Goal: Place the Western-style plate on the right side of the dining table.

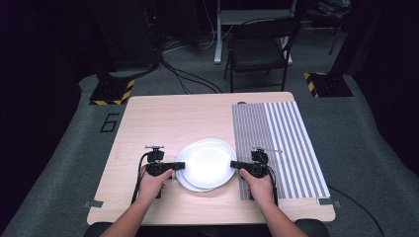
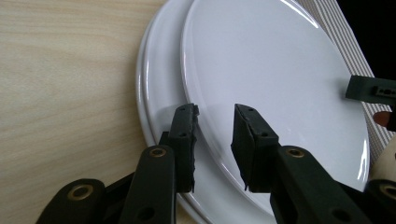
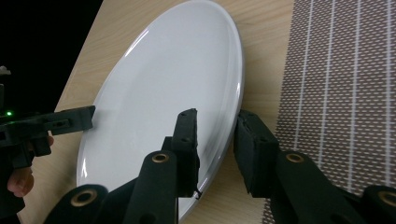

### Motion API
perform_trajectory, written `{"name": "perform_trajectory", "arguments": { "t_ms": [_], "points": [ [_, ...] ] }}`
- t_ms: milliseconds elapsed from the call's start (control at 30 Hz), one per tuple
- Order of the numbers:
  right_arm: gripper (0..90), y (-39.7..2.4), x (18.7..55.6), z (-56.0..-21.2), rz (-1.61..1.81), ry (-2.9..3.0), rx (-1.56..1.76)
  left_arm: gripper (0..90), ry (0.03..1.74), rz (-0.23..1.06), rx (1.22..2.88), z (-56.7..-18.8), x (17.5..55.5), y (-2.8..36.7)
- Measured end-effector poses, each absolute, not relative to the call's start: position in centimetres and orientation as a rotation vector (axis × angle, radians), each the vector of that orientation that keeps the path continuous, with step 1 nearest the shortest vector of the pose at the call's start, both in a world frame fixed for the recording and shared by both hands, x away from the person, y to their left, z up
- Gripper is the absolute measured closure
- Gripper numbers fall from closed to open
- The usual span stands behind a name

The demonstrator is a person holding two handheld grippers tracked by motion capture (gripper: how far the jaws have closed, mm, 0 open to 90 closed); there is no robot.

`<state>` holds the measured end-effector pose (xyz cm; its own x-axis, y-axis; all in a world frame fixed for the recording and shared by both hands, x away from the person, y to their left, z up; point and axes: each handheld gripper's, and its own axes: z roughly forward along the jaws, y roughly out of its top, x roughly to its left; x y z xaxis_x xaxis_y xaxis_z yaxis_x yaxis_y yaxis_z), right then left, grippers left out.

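Nearest to me, my two forearms come in from the bottom edge of the high view, each hand wrapped around a gripper. On the left, my left gripper (image 1: 181,165) lies low over the counter (image 1: 148,123) with its tips at the left rim of the stacked plates. In the left gripper view the jaws stand narrow and straddle the rim of the top plate (image 2: 275,84), one jaw over its face and the other outside it, above the lower plate (image 2: 154,93) whose edge peeks out beneath. I cannot tell whether the pads actually press on the rim.

In the middle, the two white plates sit on the bare wood of the counter, slightly offset, the top plate (image 1: 210,160) shifted toward the far right and the lower plate (image 1: 190,185) showing along the near left.

To the right, my right gripper (image 1: 234,165) meets the opposite rim of the top plate. In the right gripper view the top plate (image 3: 163,107) is tilted, and its rim runs between the jaws, which are narrow; one pad lies against the plate's face, the other sits just outside the edge. Just beside that, the striped grey placemat (image 1: 281,148) covers the right part of the counter, its left edge close to the plates.
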<state>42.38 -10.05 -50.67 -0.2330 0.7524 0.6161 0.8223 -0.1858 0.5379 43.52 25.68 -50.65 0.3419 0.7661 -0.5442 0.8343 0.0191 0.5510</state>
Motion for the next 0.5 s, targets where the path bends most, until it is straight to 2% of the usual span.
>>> {"name": "perform_trajectory", "arguments": {
  "t_ms": [500],
  "points": [
    [67.5,-10.34,42.12,-50.79,-1.401,-1.937,-1.904,68.1,1.439,-0.101,1.711,-51.03,43.42,25.17]
  ]
}}
